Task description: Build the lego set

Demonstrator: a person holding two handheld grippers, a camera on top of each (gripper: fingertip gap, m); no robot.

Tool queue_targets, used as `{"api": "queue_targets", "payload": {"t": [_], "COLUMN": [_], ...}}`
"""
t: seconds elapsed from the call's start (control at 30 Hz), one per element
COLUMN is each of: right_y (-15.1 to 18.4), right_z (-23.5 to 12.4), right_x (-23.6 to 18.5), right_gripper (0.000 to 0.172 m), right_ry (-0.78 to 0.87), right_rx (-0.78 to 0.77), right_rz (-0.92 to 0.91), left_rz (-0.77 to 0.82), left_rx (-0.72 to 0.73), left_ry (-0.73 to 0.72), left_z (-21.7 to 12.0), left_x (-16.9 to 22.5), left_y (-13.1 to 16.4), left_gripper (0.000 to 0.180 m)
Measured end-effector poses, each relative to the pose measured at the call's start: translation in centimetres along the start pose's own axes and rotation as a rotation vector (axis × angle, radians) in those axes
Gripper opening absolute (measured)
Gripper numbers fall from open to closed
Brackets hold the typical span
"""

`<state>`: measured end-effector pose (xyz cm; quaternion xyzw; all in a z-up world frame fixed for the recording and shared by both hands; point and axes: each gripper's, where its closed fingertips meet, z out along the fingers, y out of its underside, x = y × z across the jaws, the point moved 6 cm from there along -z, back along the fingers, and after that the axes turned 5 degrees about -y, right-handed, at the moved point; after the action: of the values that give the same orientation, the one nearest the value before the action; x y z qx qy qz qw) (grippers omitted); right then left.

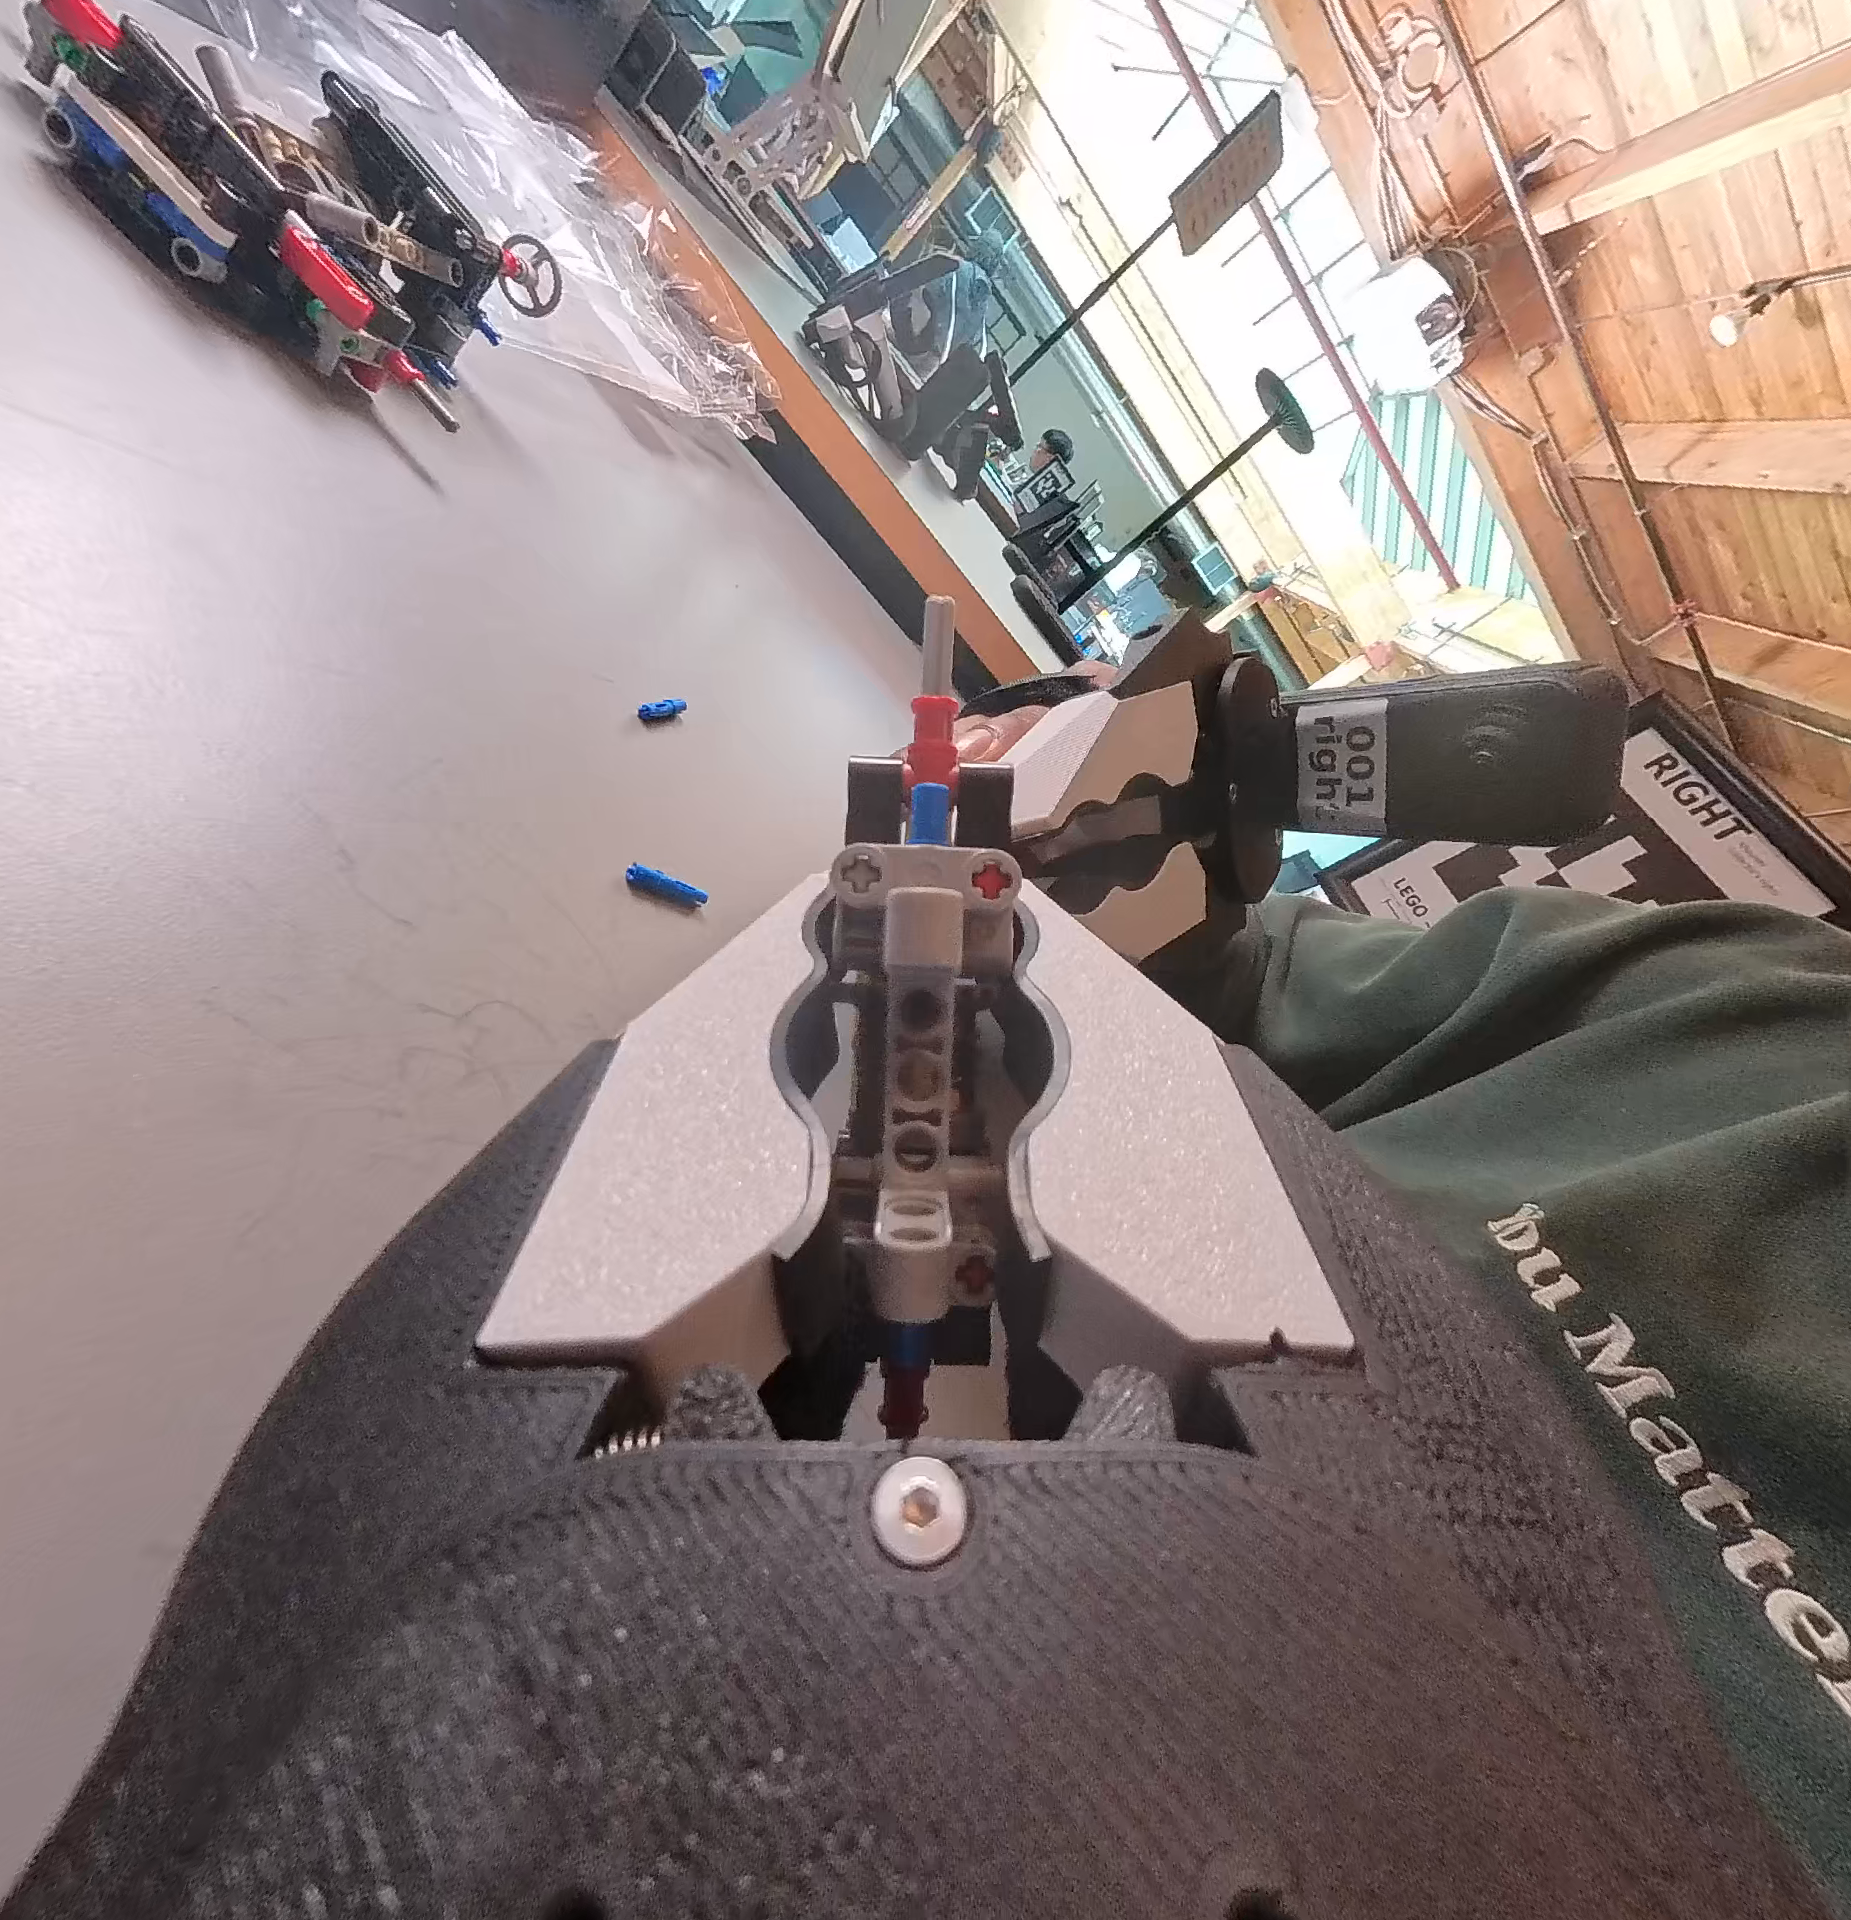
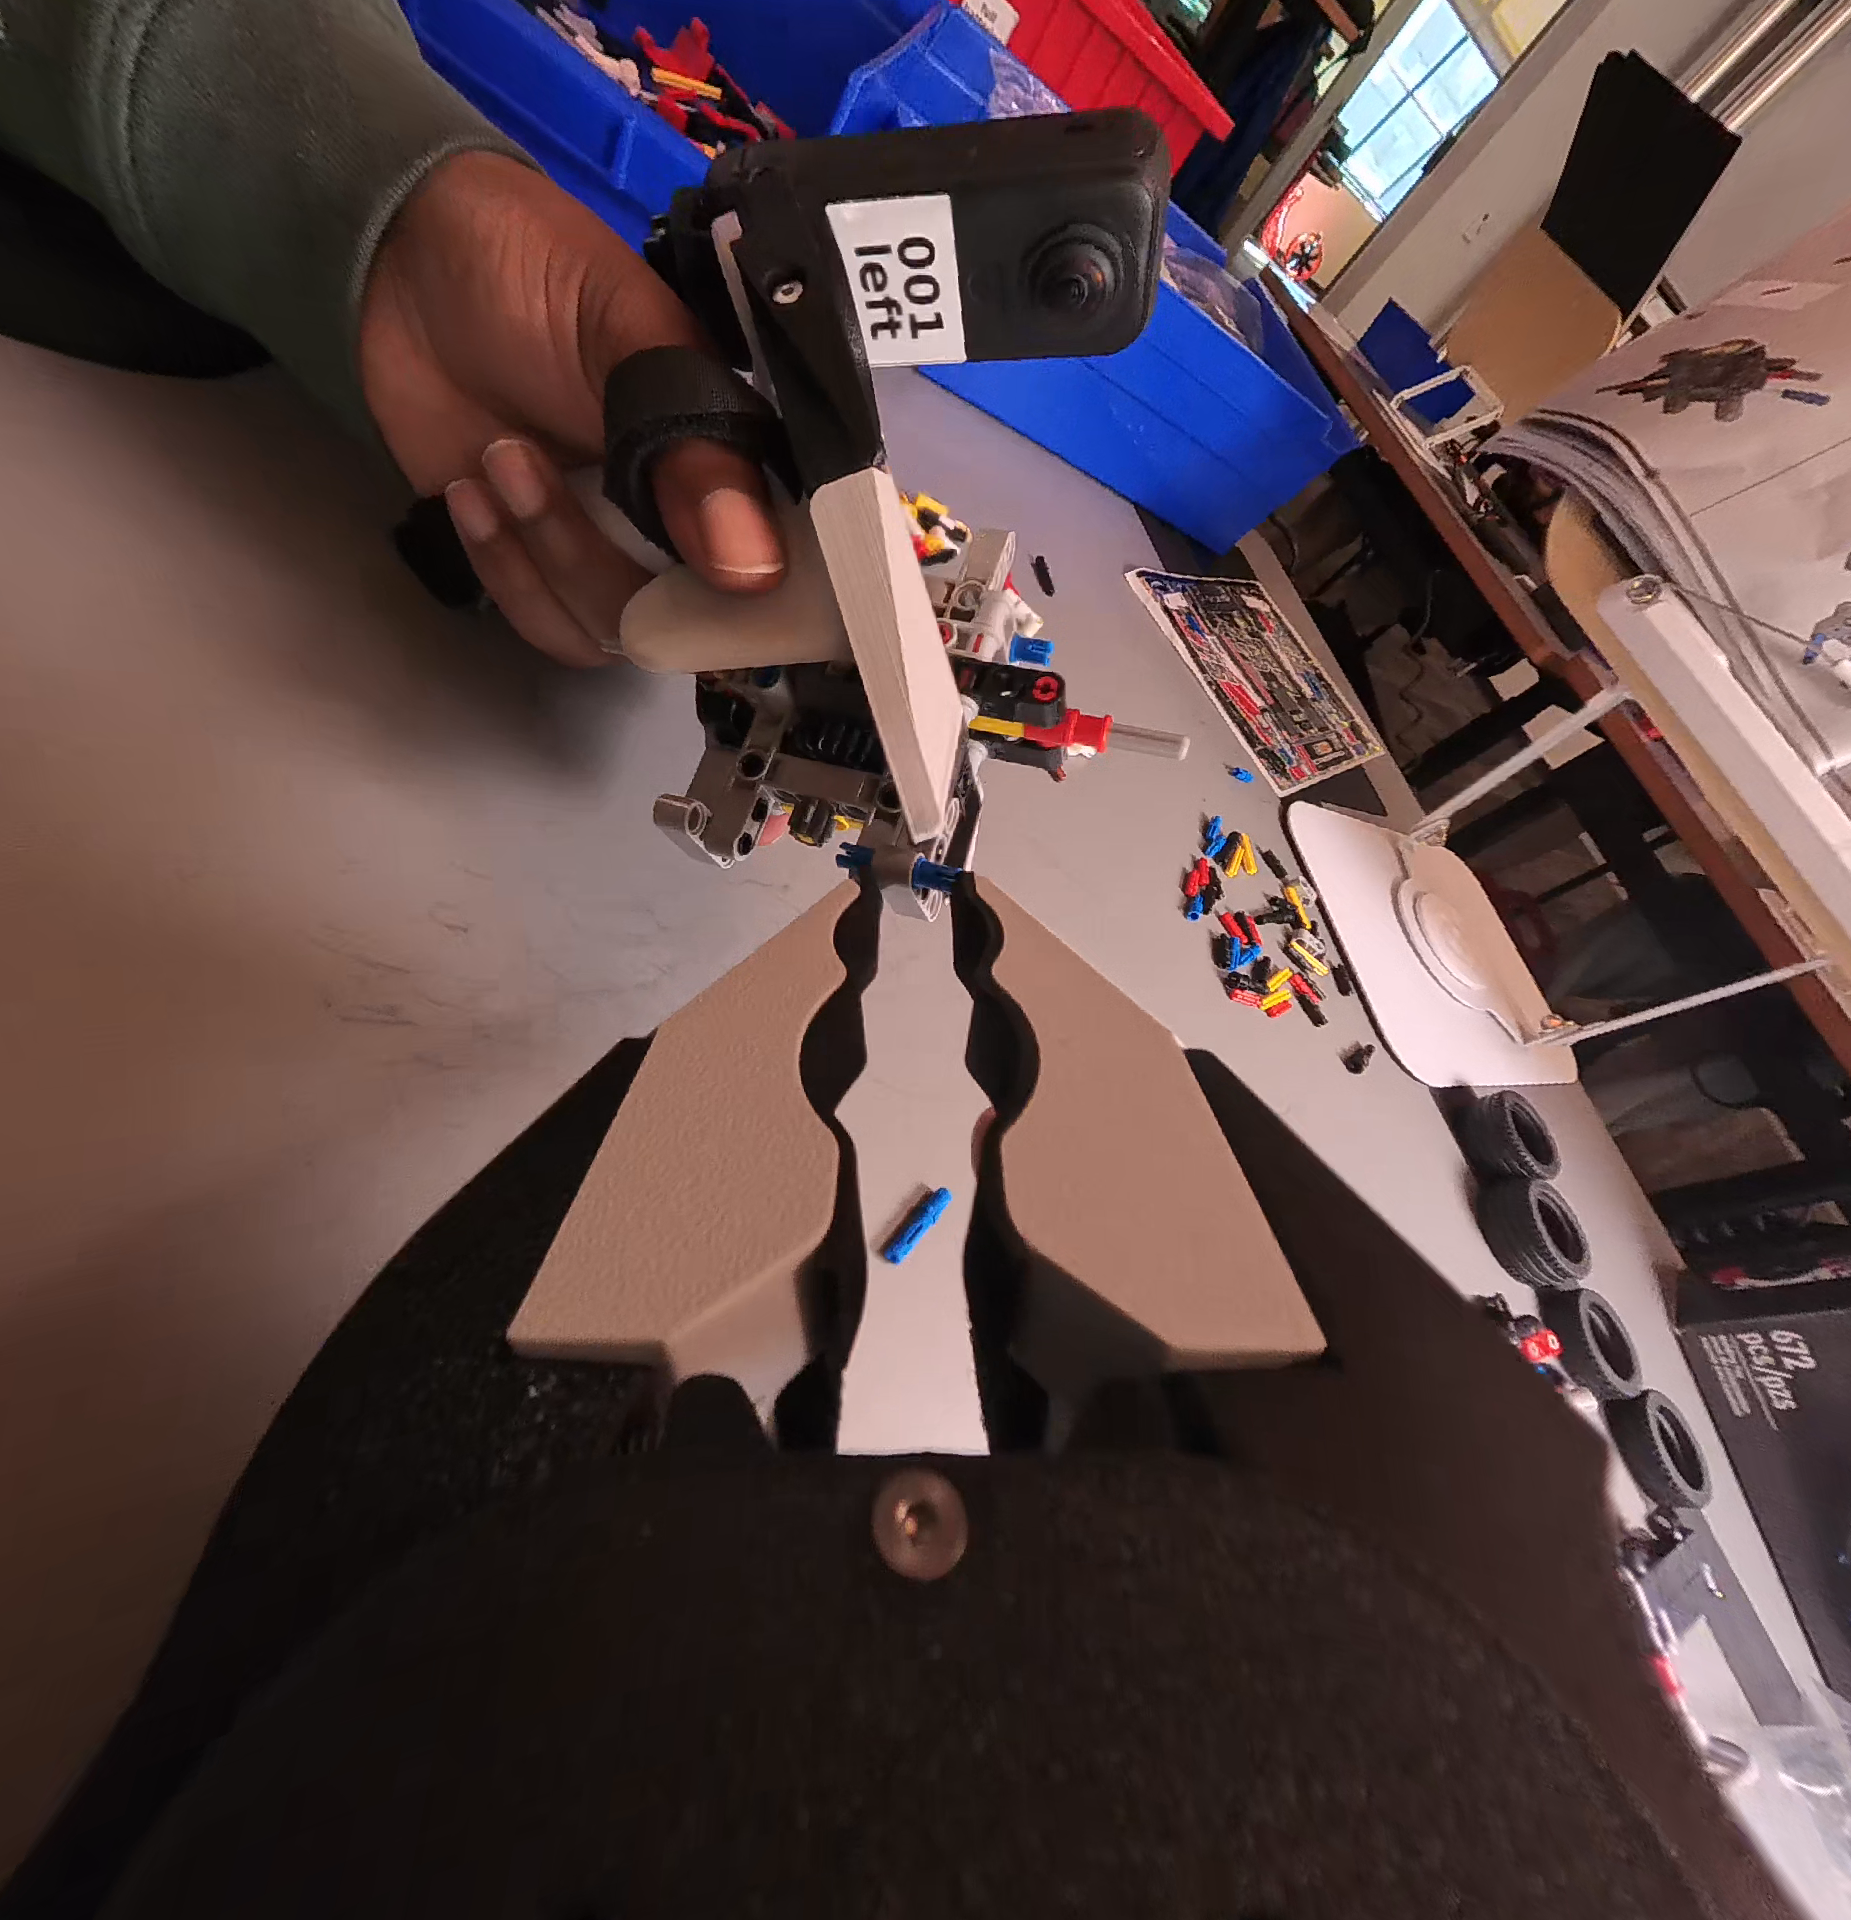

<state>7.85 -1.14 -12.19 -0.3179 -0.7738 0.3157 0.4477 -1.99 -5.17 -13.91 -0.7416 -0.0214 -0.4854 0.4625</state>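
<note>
Gray fingers of the left gripper (image 1: 926,894) squeeze a small brick model (image 1: 921,1039) and hold it above the table (image 1: 225,831). Right gripper (image 2: 913,883) tips pinch a blue pin (image 2: 936,871) on the model's corner. Push straight and slowly, keeping the model steady.

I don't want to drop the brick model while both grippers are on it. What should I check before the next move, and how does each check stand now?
1. Left gripper shut on the brick model: ok.
2. Model lifted off the table: ok.
3. Right gripper at the blue pin on the model's grey end piece: ok.
4. Right gripper pressing on that pin: cannot tell.
5. Loose blue pin on the table below, out of the way: ok.
</note>
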Motion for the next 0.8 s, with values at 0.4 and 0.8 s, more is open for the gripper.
{"api": "queue_targets", "payload": {"t": [0.4,0.8], "right_y": [3.3,7.2], "right_z": [-2.5,0.1], "right_x": [2.1,2.2], "right_gripper": [0.020,0.017], "right_ry": [-0.174,-0.230], "right_rx": [-0.042,-0.409], "right_rz": [0.279,0.499], "left_rz": [0.286,0.597], "left_rx": [-0.025,-0.134], "left_ry": [-0.031,-0.108], "left_z": [-0.4,0.3], "left_x": [0.8,1.2], "left_y": [-0.2,1.3], "left_gripper": [0.027,0.028]}}
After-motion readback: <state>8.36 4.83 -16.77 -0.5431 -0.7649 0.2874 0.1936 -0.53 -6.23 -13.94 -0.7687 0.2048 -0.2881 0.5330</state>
